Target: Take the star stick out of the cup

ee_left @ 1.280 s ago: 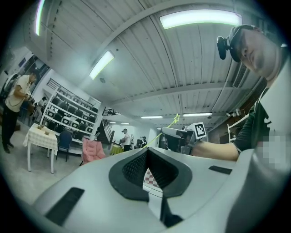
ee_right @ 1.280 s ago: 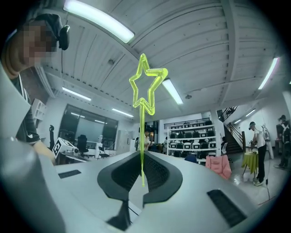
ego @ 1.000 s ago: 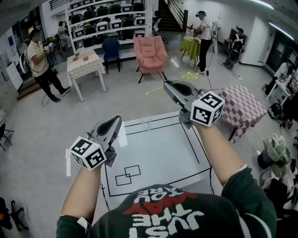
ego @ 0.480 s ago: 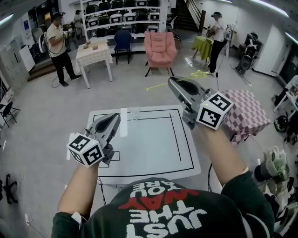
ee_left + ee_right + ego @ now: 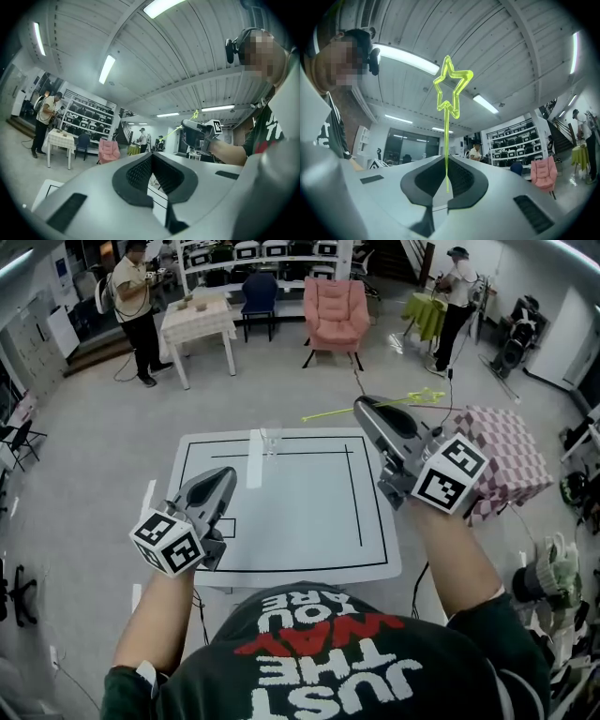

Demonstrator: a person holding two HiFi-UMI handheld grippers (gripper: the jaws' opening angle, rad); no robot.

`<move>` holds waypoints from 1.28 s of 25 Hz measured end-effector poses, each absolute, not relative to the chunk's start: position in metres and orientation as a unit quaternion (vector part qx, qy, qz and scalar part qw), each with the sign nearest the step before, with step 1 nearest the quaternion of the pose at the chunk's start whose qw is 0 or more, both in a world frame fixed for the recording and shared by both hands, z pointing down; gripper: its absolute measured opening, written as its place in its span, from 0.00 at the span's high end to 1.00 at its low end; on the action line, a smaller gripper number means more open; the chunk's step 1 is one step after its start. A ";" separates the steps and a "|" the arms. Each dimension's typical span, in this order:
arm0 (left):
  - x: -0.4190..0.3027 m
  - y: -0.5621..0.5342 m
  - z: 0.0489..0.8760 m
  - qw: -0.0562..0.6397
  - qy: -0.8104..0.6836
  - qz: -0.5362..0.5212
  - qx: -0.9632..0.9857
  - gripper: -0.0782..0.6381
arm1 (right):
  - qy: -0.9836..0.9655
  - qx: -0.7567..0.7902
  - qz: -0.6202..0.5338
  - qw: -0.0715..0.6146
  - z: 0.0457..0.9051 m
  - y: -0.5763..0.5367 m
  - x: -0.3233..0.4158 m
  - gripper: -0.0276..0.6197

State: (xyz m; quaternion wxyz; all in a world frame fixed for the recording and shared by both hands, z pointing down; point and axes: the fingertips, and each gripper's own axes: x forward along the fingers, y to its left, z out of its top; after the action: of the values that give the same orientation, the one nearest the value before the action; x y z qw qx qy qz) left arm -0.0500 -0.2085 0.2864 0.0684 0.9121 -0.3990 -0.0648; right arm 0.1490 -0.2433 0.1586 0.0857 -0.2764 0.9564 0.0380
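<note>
My right gripper (image 5: 364,409) is shut on a thin yellow-green star stick (image 5: 328,412), held in the air off the far right corner of the white table (image 5: 309,521). In the right gripper view the stick's lower end sits between the pads and the open star (image 5: 452,89) points away toward the ceiling. The clear cup (image 5: 270,439) stands upright at the table's far edge, apart from the stick. My left gripper (image 5: 223,480) hovers over the table's near left side, jaws together with nothing in them. The left gripper view shows the right gripper (image 5: 186,127) with the stick (image 5: 174,132).
A white strip (image 5: 254,457) lies beside the cup. A pink checkered table (image 5: 506,460) stands close on the right. Farther off are a pink armchair (image 5: 333,315), a small table (image 5: 197,320), shelves and people standing.
The right gripper with the stick has drifted right and toward me, farther from the cup. The left gripper has dropped back to the near left of the table.
</note>
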 end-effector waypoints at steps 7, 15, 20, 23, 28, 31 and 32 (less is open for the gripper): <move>-0.072 -0.219 0.323 0.088 -0.382 -0.054 0.918 0.90 | 0.953 -0.292 0.004 0.086 0.188 -0.243 0.132 0.89; -0.111 -0.233 0.379 0.132 -0.360 -0.039 0.923 0.90 | 0.941 -0.322 -0.067 0.076 0.254 -0.250 0.100 0.89; -0.128 -0.239 0.418 0.153 -0.345 -0.038 0.925 0.90 | 0.933 -0.336 -0.104 0.075 0.293 -0.257 0.086 0.89; -0.131 -0.233 0.444 0.173 -0.338 -0.031 0.925 0.90 | 0.929 -0.340 -0.127 0.069 0.317 -0.257 0.082 0.89; -0.128 -0.220 0.496 0.209 -0.328 -0.015 0.921 0.90 | 0.918 -0.345 -0.186 0.054 0.379 -0.257 0.079 0.89; -0.124 -0.210 0.516 0.222 -0.321 -0.002 0.921 0.90 | 0.911 -0.344 -0.225 0.043 0.412 -0.252 0.078 0.89; -0.123 -0.207 0.524 0.226 -0.320 0.004 0.920 0.90 | 0.908 -0.344 -0.238 0.042 0.423 -0.251 0.079 0.89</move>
State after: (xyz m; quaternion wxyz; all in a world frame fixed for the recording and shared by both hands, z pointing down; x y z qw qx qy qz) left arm -0.1229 -0.2065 0.5242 0.2257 0.9202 -0.3199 0.0035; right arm 0.0788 -0.2508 0.4230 0.0421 -0.3436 0.9075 -0.2379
